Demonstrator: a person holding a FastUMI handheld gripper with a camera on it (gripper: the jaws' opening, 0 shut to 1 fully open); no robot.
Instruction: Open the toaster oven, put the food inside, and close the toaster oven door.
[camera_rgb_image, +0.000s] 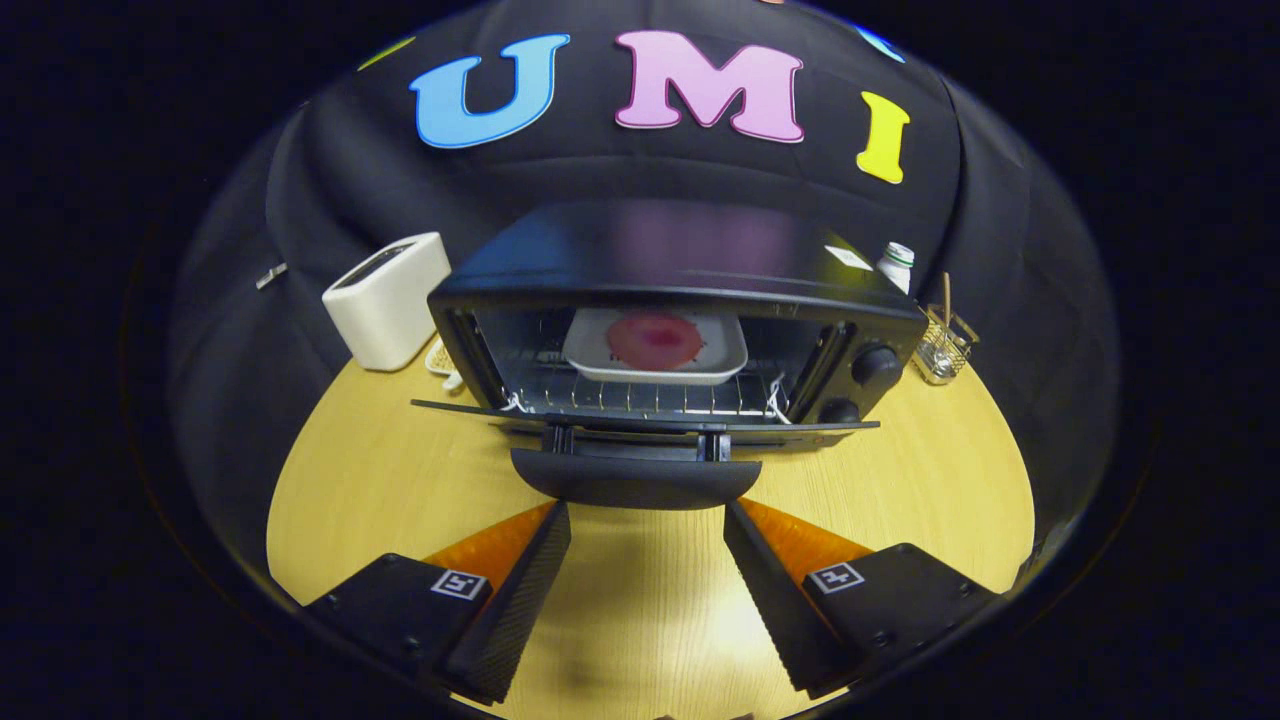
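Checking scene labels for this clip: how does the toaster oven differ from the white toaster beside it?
The toaster oven is black, wide and front-loading; the white toaster is smaller with a top slot. The toaster oven's door lies open, a tray of food on its rack; nothing shows in the toaster's slot. Both stand on the wooden table. The gripper is open just short of the door handle.

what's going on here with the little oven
A person is working a handheld pair of tongs at a black toaster oven on a wooden table. The oven door is folded down flat, and a white tray with a pink round food item already sits on the rack inside. The tongs are open and empty, just short of the door handle; the door is not yet closed.
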